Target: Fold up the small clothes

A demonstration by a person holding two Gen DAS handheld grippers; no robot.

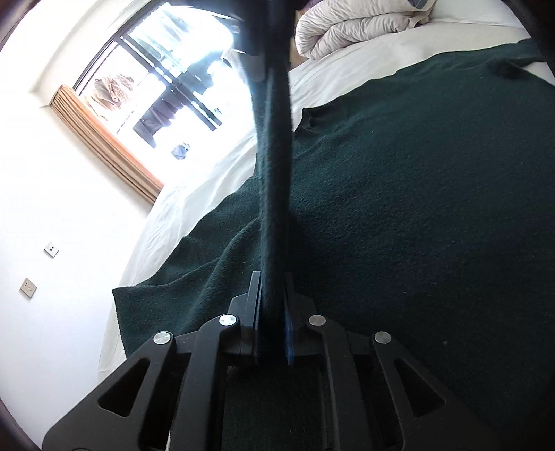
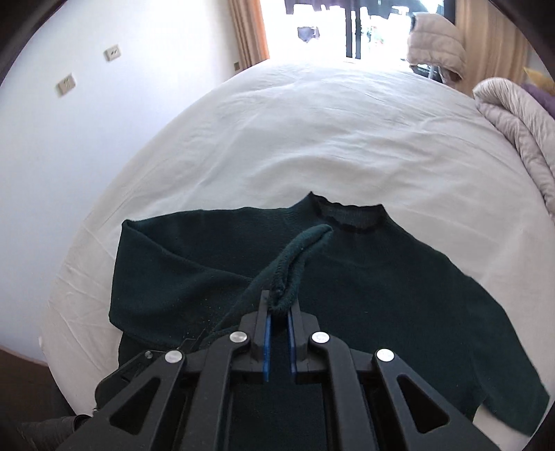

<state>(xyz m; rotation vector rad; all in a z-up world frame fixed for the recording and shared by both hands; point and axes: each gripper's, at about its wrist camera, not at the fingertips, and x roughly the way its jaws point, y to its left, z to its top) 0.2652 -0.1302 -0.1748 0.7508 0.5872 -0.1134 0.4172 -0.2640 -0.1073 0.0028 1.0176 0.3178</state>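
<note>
A dark green sweater [image 2: 364, 277] lies flat on the white bed [image 2: 312, 138], its collar [image 2: 347, 215] toward the far side. My right gripper [image 2: 279, 305] is shut on the sweater's ribbed hem edge [image 2: 295, 256], which loops up from the fingers. My left gripper [image 1: 272, 288] is shut on a taut stretched strip of the same sweater [image 1: 274, 156], lifted above the sweater body [image 1: 416, 208]. In the left wrist view the strip runs up to a dark gripper part [image 1: 256, 41] at the top.
A rolled pale duvet [image 1: 357, 24] lies at the bed's far corner, also in the right wrist view [image 2: 520, 121]. A window with tan curtains [image 1: 104, 142] and a white wall with sockets [image 1: 27, 288] border the bed. A beige jacket [image 2: 437, 41] hangs by the window.
</note>
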